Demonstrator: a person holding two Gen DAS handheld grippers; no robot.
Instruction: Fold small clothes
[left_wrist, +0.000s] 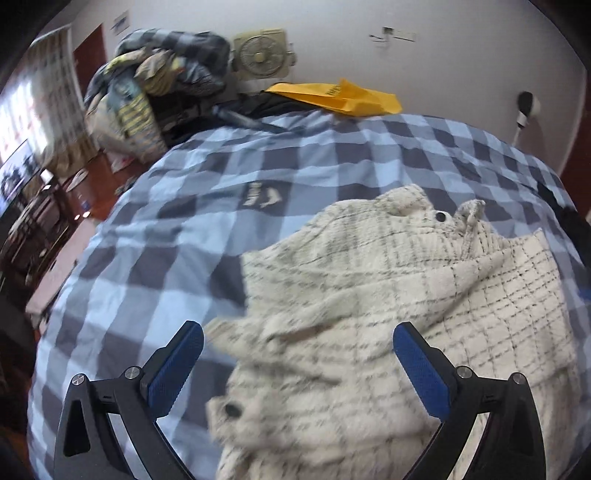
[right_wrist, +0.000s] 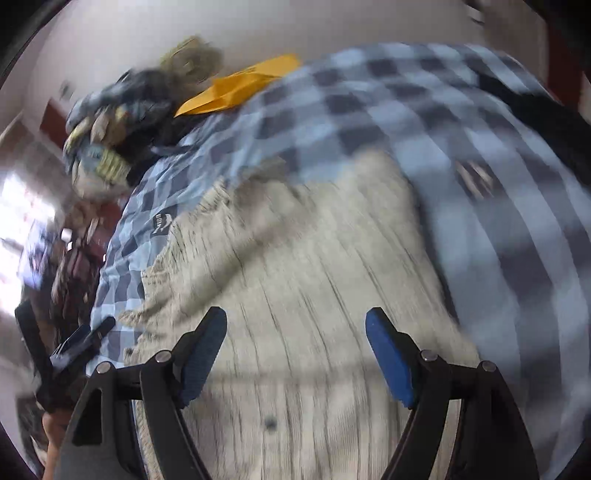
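Cream knit garment (left_wrist: 369, 314): lies rumpled on the checked bedcover (left_wrist: 184, 221), a flap folded over unevenly.
Left gripper (left_wrist: 298, 363): fingers wide apart, nothing between them, above the garment.
Right gripper (right_wrist: 296, 354): fingers apart, empty, over the knit; view blurred.
Risk: loose flap may spring back or bunch; a pinch could catch bedcover too.

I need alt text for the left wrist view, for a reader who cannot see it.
A cream checked cardigan with dark buttons lies rumpled on a blue checked bedspread, below the open left gripper. Behind are a yellow envelope and a clothes pile.
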